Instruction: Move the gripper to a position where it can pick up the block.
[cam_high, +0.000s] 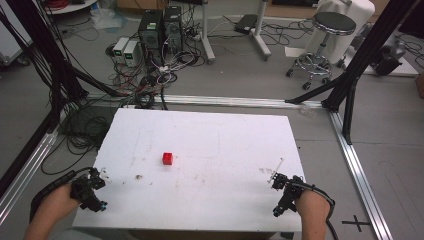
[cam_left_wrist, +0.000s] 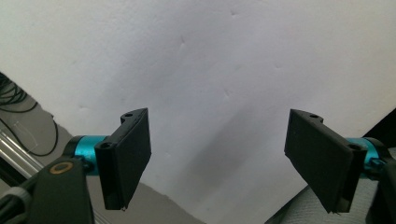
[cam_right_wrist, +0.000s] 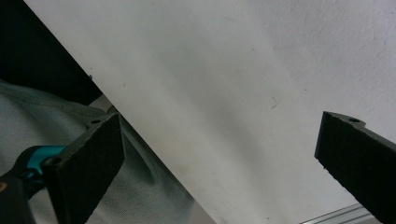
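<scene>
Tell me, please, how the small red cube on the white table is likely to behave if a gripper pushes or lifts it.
The red cube looks blocky and flat-faced, so it would probably slide rather than roll. It seems small and likely light. It sits alone on the white table, so nothing should block it.

Left claw (cam_left_wrist: 217, 161): two flat, rectangular black jaws with matte faces, each fixed by a small screw hole at its upper corner to a turquoise metal cylinder; a brass-coloured ring sits in the black body at lower left. Right claw (cam_right_wrist: 219, 170): same black jaws, turquoise fitting. Black cables (cam_high: 50, 187) trail from both claws. Forearms bare; no sleeves visible.
</scene>
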